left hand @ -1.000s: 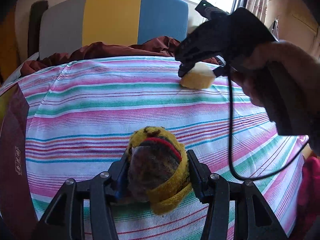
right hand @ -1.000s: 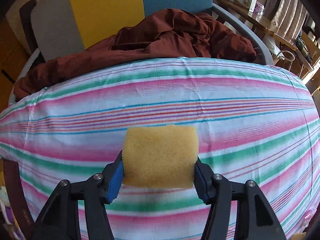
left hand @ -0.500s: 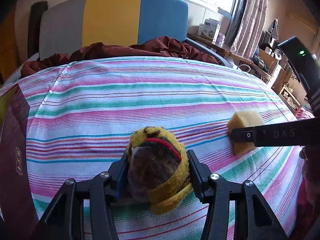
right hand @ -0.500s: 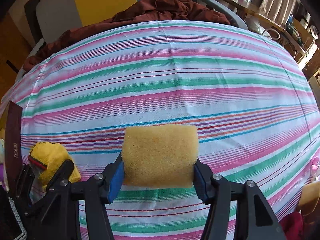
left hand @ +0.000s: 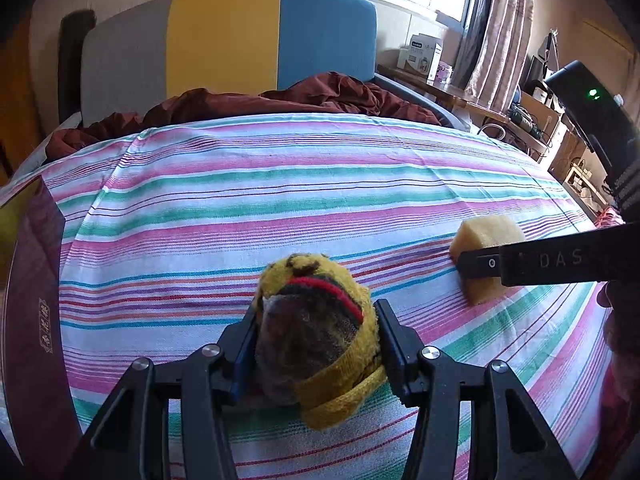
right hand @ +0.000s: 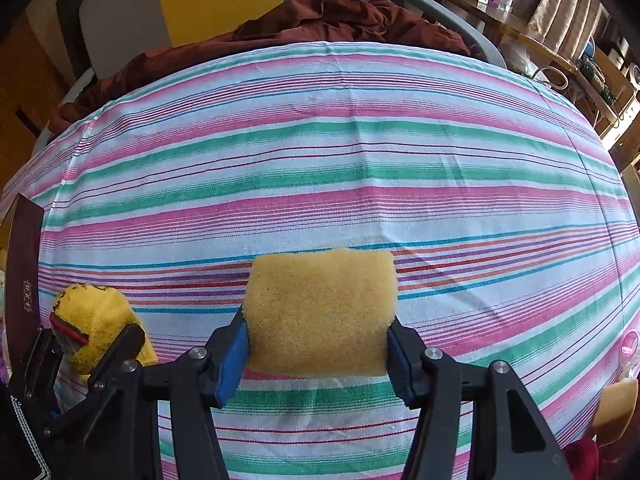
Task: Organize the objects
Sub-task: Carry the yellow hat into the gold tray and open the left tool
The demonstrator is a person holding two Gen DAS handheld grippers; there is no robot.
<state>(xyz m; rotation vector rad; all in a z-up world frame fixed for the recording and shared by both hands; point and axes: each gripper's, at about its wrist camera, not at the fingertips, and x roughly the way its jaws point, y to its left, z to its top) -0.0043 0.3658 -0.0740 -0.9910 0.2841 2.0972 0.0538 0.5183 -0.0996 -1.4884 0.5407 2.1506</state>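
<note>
My left gripper (left hand: 316, 344) is shut on a yellow plush toy (left hand: 316, 320) with a red and black band, held low over the striped bedsheet (left hand: 260, 184). In the right wrist view that same plush toy (right hand: 94, 320) and left gripper (right hand: 86, 346) sit at the lower left. My right gripper (right hand: 318, 334) is shut on a yellow sponge (right hand: 320, 312), both blue pads pressing its sides. From the left wrist view the sponge (left hand: 486, 236) shows at the right, partly hidden behind a black finger of the right gripper (left hand: 476, 266).
A dark maroon box (left hand: 32, 312) stands along the bed's left edge. Crumpled brown-red bedding (left hand: 280, 100) lies at the far end below a grey, yellow and blue headboard (left hand: 224, 36). Another yellowish object (right hand: 616, 408) peeks in at the lower right. A cluttered desk (left hand: 500, 112) flanks the right side.
The right gripper carried the sponge from the far middle of the bed toward the near right side, beside the left gripper. The left gripper and plush toy stayed put.
</note>
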